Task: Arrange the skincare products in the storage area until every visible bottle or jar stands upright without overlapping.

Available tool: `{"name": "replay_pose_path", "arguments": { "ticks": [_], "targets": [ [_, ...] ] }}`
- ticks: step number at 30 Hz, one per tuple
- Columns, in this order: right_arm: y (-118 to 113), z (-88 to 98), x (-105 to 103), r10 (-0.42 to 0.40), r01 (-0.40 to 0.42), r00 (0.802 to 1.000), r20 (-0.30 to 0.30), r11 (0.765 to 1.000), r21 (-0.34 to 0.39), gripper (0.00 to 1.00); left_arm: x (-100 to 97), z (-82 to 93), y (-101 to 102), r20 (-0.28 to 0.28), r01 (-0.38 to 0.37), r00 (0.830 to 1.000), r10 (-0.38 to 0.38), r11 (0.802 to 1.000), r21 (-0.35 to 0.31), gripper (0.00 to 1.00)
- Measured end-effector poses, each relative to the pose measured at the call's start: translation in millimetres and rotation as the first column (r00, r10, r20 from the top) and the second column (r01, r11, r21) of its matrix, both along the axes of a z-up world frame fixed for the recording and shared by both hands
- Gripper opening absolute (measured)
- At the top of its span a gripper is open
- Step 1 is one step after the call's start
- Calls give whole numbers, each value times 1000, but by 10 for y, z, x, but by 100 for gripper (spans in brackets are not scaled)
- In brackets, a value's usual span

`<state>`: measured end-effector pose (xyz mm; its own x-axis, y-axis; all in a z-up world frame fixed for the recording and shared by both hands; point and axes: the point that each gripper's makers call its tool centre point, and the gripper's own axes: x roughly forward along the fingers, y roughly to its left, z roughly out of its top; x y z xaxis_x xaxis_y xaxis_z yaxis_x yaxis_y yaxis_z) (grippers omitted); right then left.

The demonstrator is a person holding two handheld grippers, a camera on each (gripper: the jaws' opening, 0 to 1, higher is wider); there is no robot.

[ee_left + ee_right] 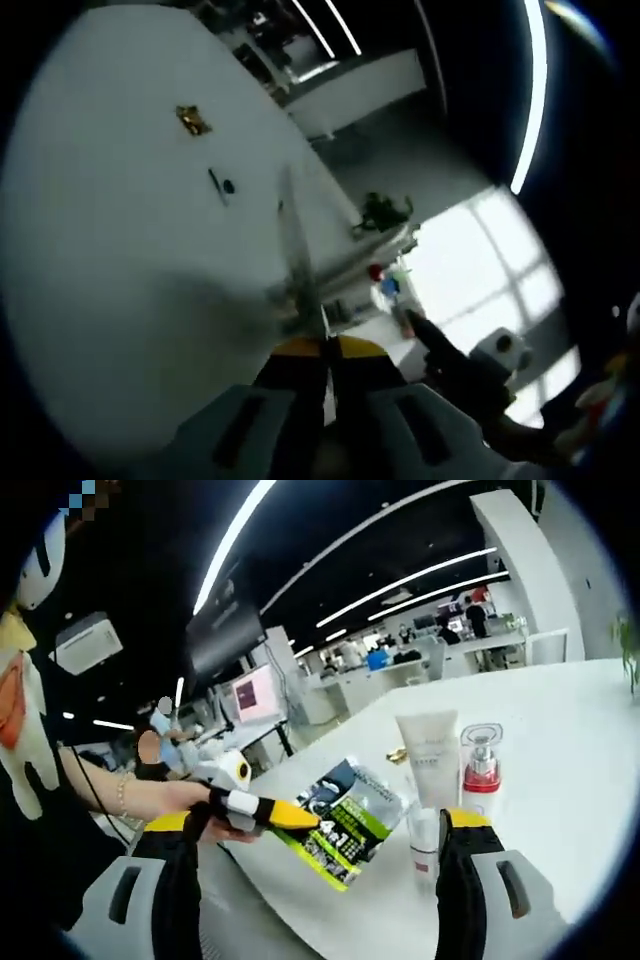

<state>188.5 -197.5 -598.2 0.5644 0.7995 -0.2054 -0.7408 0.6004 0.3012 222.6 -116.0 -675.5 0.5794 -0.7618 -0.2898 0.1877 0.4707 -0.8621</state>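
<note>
Right gripper view: the white worktop [560, 810] carries a green, black and white sachet [345, 820] with bold print reading roughly "4 in 1", the rest too small to read. Just beside it stands a cream tube [430, 755], upright on its cap, with faint unreadable lettering. Touching or nearly touching its right side is a pump bottle [481, 765] with a clear top and red band, upright, no readable label. In front of those a small clear bottle [424, 845] with a red band stands upright, partly hidden behind the right finger. A small gold item [397, 753] lies behind the tube. The right gripper [320, 880] has its fingers [455, 880] wide apart, holding nothing. The left gripper [265, 812] comes in from the left, held in a hand [205, 810], its yellow tip touching the sachet edge. Left gripper view: the left gripper [322, 345] has its fingers together, clamped on a thin blurred edge, probably the sachet; I cannot tell for sure. A gold wrapper [192, 119] and a small dark item [220, 186] lie apart on the worktop [110, 220].
</note>
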Motion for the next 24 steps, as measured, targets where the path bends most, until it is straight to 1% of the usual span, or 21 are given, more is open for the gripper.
{"name": "replay_pose_path", "arguments": {
  "ticks": [1,3,6,8,12,16,17,19,21,22,23,24],
  "targets": [
    [-20,-17,-2,-6,6,1000,-6,1000,4,100,0,-10,-5,-1,2,1000,-2,1000,4,0],
    [-54,-48,4,-24,24,1000,-14,1000,4,100,5,-87,-16,-7,13,1000,-12,1000,28,0],
    [-144,-127,18,-76,76,997,-16,997,-29,100,6,-198,-33,-21,13,1000,-12,998,58,0],
    [-181,-184,3,-104,103,994,-38,994,-29,100,13,-257,-36,-28,18,999,-16,997,72,0],
    [-190,-254,-44,-119,117,991,-57,993,-31,100,27,-381,-49,-42,30,999,-25,993,118,0],
    [-156,-298,-73,-121,119,990,-69,992,-37,100,45,-446,-62,-46,29,999,-23,989,142,0],
    [-152,-304,-76,-123,121,990,-70,992,-37,100,55,-505,-36,-44,26,999,-18,984,179,0],
    [-157,-327,-76,-126,123,989,-72,991,-46,100,55,-596,10,-61,10,998,4,974,227,0],
    [-178,-332,-66,-136,133,988,-73,990,-45,100,49,-660,37,-78,-2,997,22,969,247,0],
    [-187,-340,-65,-140,137,987,-79,990,-42,100,44,-690,55,-80,-3,996,26,963,269,0],
    [-193,-348,-66,-143,140,986,-84,989,-40,100,27,-721,70,-80,4,997,21,955,296,0],
    [-203,-358,-65,-147,144,985,-86,989,-40,100,10,-739,63,-62,25,998,-6,946,323,0]
  ]
}}
